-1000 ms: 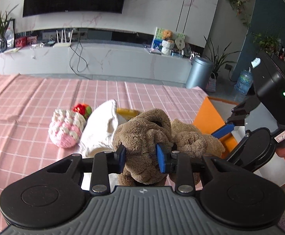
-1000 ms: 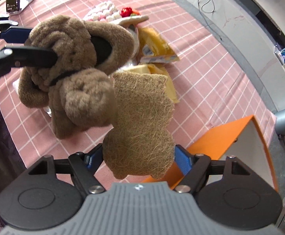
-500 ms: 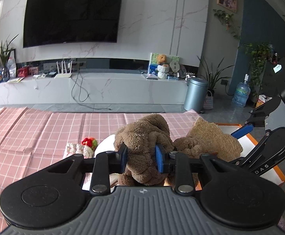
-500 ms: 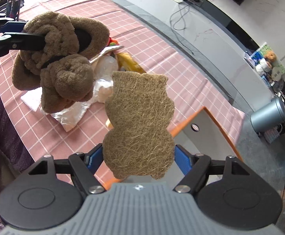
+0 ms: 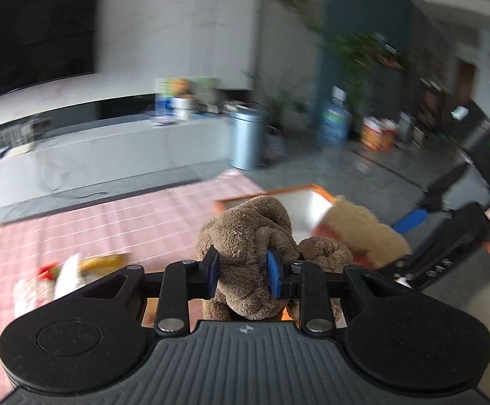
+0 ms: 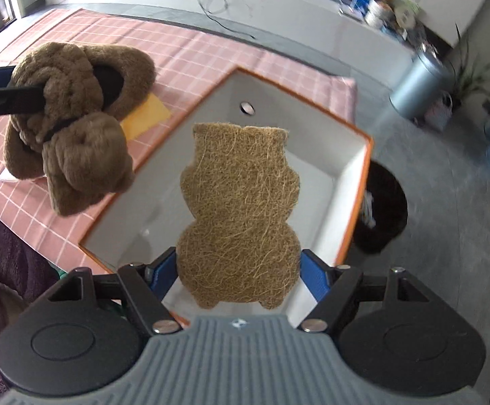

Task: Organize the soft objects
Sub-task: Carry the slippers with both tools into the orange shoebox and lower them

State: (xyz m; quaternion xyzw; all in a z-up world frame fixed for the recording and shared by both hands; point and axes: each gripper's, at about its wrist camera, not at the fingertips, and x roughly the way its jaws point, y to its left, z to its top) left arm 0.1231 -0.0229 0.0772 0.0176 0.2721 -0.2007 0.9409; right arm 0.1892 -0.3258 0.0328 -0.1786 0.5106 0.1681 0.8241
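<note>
My left gripper (image 5: pixel 241 271) is shut on a brown plush toy (image 5: pixel 245 236) and holds it in the air beside the orange-rimmed white box (image 5: pixel 298 202). The plush also shows in the right wrist view (image 6: pixel 73 118), at the box's left edge above the pink checked tablecloth (image 6: pixel 184 57). My right gripper (image 6: pixel 238 276) is shut on a flat tan bear-shaped fibre pad (image 6: pixel 241 212) and holds it over the box's white interior (image 6: pixel 342 155). The pad also shows in the left wrist view (image 5: pixel 363 233).
A pink-and-white knitted toy (image 5: pixel 32 293), a white cloth (image 5: pixel 67 270) and a yellow item (image 5: pixel 106 260) lie on the tablecloth at the left. A yellow sheet (image 6: pixel 147 118) lies beside the box. A grey bin (image 6: pixel 416 84) stands on the floor beyond.
Both grippers have swung right with their loads, from over the pile on the tablecloth to the orange box. The pad now hangs over the box's inside.
</note>
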